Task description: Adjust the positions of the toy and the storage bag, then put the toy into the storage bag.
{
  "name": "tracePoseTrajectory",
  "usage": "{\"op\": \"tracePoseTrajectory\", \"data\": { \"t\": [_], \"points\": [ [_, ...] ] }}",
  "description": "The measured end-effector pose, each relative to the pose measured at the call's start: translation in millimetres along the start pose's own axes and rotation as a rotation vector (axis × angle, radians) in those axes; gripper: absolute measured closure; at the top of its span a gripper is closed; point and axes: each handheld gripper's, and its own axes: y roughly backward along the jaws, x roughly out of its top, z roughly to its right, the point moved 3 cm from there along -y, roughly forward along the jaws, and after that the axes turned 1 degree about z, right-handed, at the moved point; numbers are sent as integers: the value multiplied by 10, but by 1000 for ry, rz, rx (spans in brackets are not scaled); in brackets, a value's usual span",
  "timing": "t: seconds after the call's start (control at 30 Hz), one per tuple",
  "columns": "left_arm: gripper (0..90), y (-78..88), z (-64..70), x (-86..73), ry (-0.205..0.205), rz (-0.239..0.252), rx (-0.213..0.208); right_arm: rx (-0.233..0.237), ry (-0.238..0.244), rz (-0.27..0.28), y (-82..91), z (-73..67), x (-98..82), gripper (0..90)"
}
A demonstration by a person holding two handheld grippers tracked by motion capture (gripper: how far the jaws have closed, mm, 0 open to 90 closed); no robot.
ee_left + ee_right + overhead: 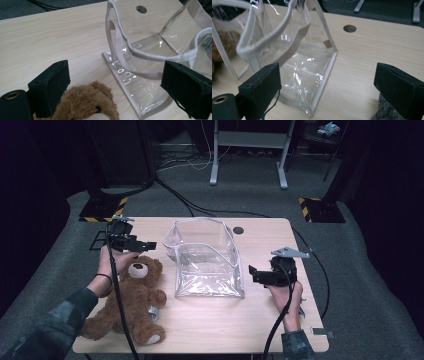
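Observation:
A clear plastic tote bag (207, 257) with beige straps stands open in the middle of the wooden table (260, 325). A brown teddy bear (135, 300) lies on its back to the left of it. My left gripper (146, 245) hovers over the bear's head, pointing at the bag, open and empty. In the left gripper view the left gripper (117, 87) frames the bear's head (87, 105) and the bag's near wall (140, 82). My right gripper (254, 275) is just right of the bag, open. Between the right gripper's jaws (329, 87) I see the bag's corner (322, 75), untouched.
A round cable hole (238, 230) sits in the table behind the bag. A small metal piece (322, 331) lies near the front right corner. Cables trail off the table onto the grey carpet, where a white desk frame (248, 150) stands farther back.

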Motion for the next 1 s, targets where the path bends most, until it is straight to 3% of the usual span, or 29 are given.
{"op": "tracePoseTrajectory", "data": {
  "t": [0.1, 0.17, 0.2, 0.33, 0.57, 0.7, 0.8, 0.87, 1.0],
  "points": [
    [56, 43, -9, -77, -13, 11, 14, -2, 14, -22, -55, -41, -207, 40],
    [47, 64, -4, -138, 3, 21, 16, -4, 24, -38, -115, -69, -346, 33],
    [43, 77, -12, -163, -16, 13, 15, -4, 25, -44, -143, -77, -396, 29],
    [35, 116, 13, -275, -17, 26, 30, 0, 12, -66, -297, -121, -687, 25],
    [6, 166, 17, -447, -17, 36, 52, -36, 24, -133, -528, -172, -1100, 17],
    [0, 153, 5, -579, 29, 44, 63, -39, 11, -148, -606, -165, -1234, 16],
    [0, 152, -28, -649, 22, 33, 78, -56, -8, -172, -649, -176, -1314, 14],
    [0, 145, -35, -700, 25, 19, 90, -59, 23, -176, -664, -157, -1348, 14],
    [0, 118, -39, -796, 11, -11, 114, -61, 5, -174, -683, -154, -1390, 13]
  ]
}}
